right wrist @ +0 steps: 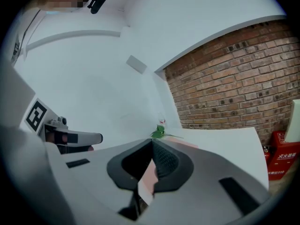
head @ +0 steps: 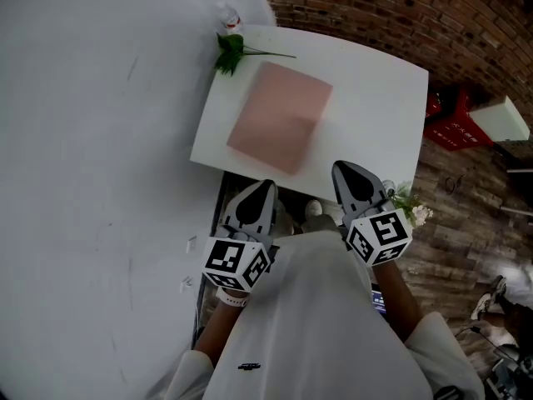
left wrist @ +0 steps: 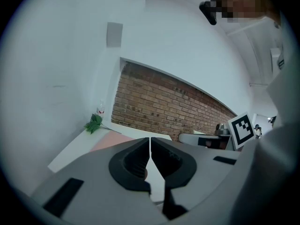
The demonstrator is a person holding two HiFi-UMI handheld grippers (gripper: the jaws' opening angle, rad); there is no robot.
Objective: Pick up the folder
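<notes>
A pink folder (head: 279,117) lies flat on the white table (head: 375,98), a little left of its middle. Both grippers hover short of the table's near edge, side by side and pointing at the folder. My left gripper (head: 268,185) is shut with nothing between its jaws, and so is my right gripper (head: 338,167). In the left gripper view the shut jaws (left wrist: 150,142) hide most of the folder (left wrist: 107,141). In the right gripper view the shut jaws (right wrist: 152,145) cover the folder (right wrist: 149,175), which shows as a pink strip below them.
A green leafy sprig (head: 230,52) and a small bottle (head: 229,17) sit at the table's far left corner. A white wall runs along the left, a brick wall (head: 400,11) behind. Red crates (head: 454,123) stand on the wooden floor to the right.
</notes>
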